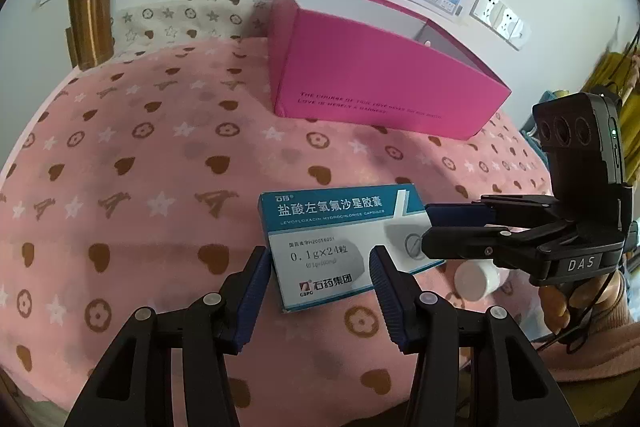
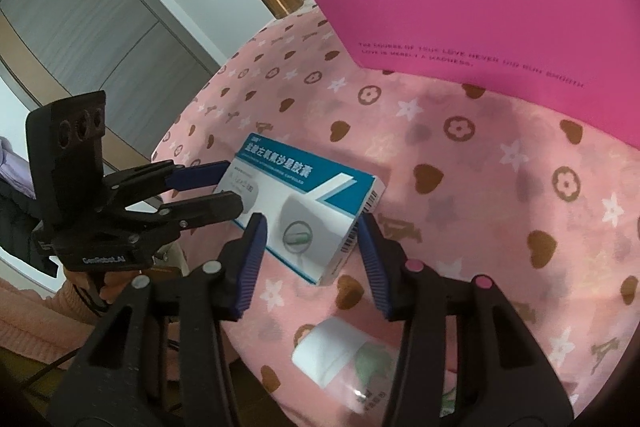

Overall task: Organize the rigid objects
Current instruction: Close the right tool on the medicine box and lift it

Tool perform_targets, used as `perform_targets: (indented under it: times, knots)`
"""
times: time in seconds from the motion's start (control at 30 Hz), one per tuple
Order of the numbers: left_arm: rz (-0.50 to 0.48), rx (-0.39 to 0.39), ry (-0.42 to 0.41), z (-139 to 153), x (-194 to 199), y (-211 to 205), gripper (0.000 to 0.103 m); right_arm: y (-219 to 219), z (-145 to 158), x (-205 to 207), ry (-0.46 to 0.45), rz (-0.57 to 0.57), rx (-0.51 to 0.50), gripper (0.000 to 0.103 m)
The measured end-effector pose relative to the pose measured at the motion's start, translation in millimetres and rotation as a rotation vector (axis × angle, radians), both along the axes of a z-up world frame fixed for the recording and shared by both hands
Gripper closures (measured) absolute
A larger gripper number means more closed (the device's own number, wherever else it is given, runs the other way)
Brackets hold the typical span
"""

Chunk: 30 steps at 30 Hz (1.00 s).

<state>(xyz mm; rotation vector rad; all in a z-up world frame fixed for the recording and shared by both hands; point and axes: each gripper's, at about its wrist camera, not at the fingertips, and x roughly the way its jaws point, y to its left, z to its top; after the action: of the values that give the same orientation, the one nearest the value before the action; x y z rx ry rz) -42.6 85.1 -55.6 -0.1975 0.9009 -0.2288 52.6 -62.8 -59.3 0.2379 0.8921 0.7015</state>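
Blue-and-white medicine box (image 1: 340,243), mid-frame, is lying between both half-open claws, left claw (image 1: 320,291) and right claw (image 2: 312,259) straddling opposite ends, neither visibly gripping, apparently readying a shared lift.

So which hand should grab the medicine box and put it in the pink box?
Probably the right. The right gripper has the barcode end of the medicine box between its fingers, and the pink box is straight ahead. The left gripper sits off-centre over it.
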Motion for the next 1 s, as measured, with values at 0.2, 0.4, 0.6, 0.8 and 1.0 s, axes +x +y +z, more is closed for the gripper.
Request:
perform_targets:
  times: [0.2,0.4,0.6,0.8,1.0]
  knots:
    - [-0.015,-0.003,-0.025,8,3,-7,0.052,-8,10,-3,-0.026,-0.018,-0.003,0.053]
    - [-0.032,0.003,-0.057,18,8,-14,0.052,-17,20,-4,-0.057,-0.038,-0.012,0.053]
    - [-0.047,0.019,-0.081,27,15,-21,0.052,-26,32,-5,-0.087,-0.051,-0.021,0.053]
    - [-0.062,0.032,-0.121,40,19,-26,0.052,-33,45,-5,-0.127,-0.068,-0.03,0.053]
    - [-0.075,0.048,-0.157,52,25,-30,0.051,-37,57,-4,-0.161,-0.083,-0.037,0.053]
